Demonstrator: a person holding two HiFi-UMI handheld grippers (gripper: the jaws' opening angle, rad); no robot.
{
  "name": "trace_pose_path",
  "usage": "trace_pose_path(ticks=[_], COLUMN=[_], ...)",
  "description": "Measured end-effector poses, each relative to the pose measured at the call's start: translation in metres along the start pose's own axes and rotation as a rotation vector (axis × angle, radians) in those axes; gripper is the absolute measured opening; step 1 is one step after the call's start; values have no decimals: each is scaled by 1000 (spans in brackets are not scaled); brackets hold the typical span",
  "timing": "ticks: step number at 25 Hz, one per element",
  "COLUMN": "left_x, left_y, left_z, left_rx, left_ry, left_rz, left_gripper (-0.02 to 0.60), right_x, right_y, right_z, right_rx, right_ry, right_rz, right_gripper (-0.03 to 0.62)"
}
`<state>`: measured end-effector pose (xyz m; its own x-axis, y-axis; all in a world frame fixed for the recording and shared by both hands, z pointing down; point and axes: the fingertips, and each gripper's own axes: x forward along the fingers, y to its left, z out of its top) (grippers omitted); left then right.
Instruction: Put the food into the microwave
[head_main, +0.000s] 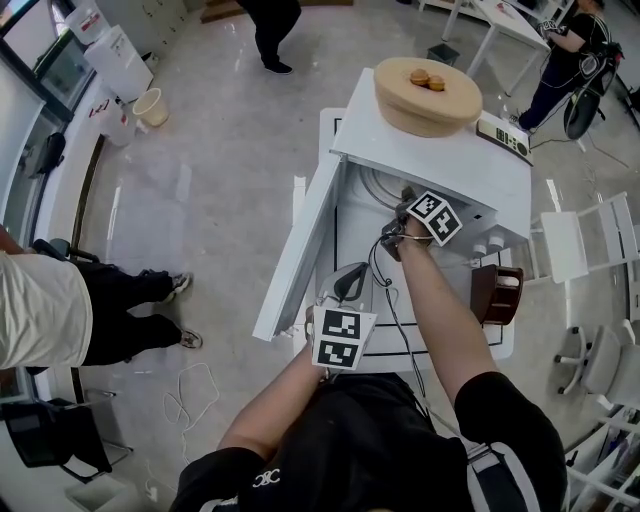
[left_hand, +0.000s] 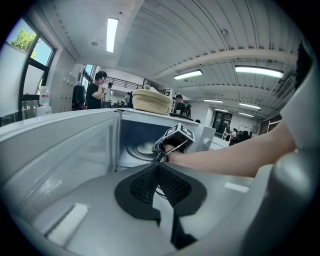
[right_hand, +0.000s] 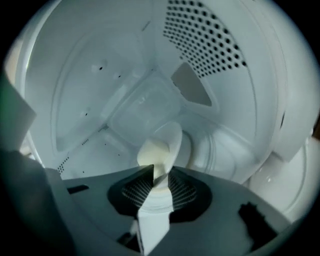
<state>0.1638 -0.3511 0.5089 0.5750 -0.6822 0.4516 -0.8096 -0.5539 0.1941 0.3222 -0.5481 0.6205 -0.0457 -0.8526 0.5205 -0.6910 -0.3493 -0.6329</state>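
A white microwave (head_main: 440, 160) stands on a white table with its door (head_main: 300, 245) swung open to the left. My right gripper (head_main: 404, 196) reaches into the cavity. In the right gripper view a small white plate (right_hand: 173, 141) with a pale bun (right_hand: 151, 153) on it lies just past the right gripper (right_hand: 159, 173). The plate's rim sits in the gap between the pads, which stand slightly apart, so the gripper is open. My left gripper (head_main: 351, 274) hovers in front of the microwave. Its pads meet at the tips, shut on nothing (left_hand: 159, 168).
A woven basket (head_main: 428, 98) with two brown buns (head_main: 427, 79) rests on the microwave's top. The glass turntable (right_hand: 222, 150) lies inside. A brown object (head_main: 497, 292) sits at the table's right edge. White chairs (head_main: 565, 245) stand to the right, and a person (head_main: 60, 310) to the left.
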Motion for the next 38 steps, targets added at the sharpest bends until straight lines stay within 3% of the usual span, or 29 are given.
trace_pose_path(ticks=[4,8,11,16,23,26,30,33,38], left_x=[0,1,1,-1,-4,-7,-9,-11,-12], left_y=[-2,-1,-1,-4,-2,-2,-2,-3,-5], left_z=[-1,-7,-8,-8,-14,-14,-13,-11,-6], left_rx=[6,0,-5,-5,-4,-3,2,4,1], left_ry=[3,16,18,20,30,28,24,17,1], left_rz=[3,9,13,11,22,24,23,19,13], left_gripper=[8,8,8,8,8,8,8,8,8], right_x=[-2,-5,-6,-4,-5,-9,-20,-37,-74], right_y=[1,2,1,-9,-24,-19,-8,-3,3], right_z=[3,2,3,6,20,21,12,3,-15], right_rx=[-235,-372,-392,-320,-419,-398,-377,-414,-513], right_ry=[-8,-1,-4,-1,-9,-22,-40,-33,-15], right_rz=[-84,-177,-238,-283,-394,-371,-261,-203,-101], right_gripper=[110,140,152,164,198,198,193,35,9])
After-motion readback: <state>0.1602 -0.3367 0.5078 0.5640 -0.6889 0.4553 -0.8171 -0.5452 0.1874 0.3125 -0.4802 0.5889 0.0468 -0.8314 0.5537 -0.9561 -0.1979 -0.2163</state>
